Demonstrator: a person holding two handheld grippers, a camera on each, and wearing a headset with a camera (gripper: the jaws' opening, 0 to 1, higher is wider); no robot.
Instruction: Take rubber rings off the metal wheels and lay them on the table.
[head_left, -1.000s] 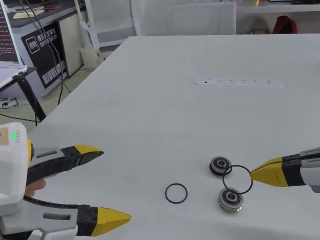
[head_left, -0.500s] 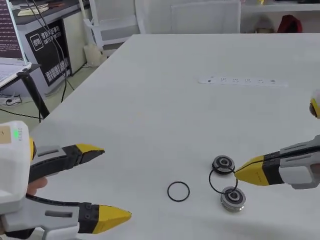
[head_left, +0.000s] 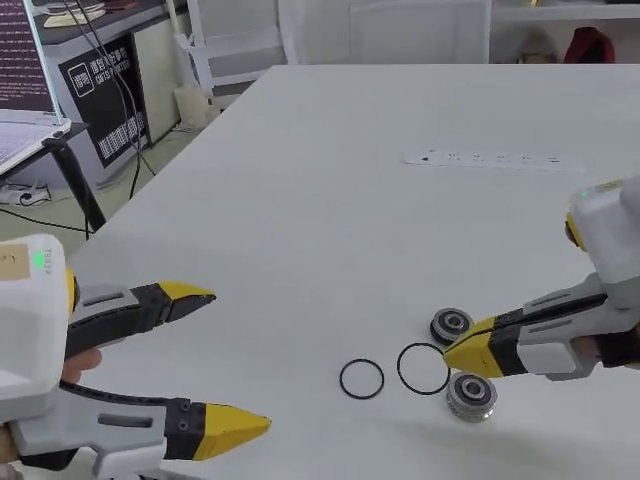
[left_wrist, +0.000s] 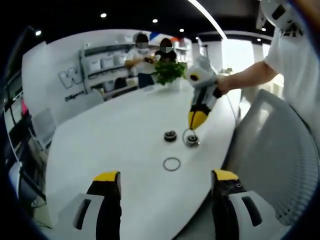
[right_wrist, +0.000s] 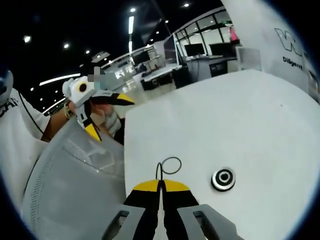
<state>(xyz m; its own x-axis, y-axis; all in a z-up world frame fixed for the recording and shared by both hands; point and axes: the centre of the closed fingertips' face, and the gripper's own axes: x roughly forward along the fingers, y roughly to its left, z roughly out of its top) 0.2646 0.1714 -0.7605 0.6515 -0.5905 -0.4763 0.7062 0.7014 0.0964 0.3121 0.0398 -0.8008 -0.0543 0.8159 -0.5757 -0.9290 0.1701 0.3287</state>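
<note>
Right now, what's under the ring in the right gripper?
Bare table shows through the ring pinched by the right gripper; the near wheel and far wheel lie beside it. Jaws hide the pinched stretch; contact with the table unclear.

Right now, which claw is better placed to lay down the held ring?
Right. The right claw is shut on the held ring beside the loose ring on the table; the left claw hangs open, farther off.

Left hand-held gripper (head_left: 238, 360) low at left, jaws spread wide, tips pointing right, fingers (head_left: 74, 367) around its grip. Right hand-held gripper (head_left: 450, 355) low at right, pointing left, jaws pressed together, pinching ring (head_left: 399, 368) at tips.
</note>
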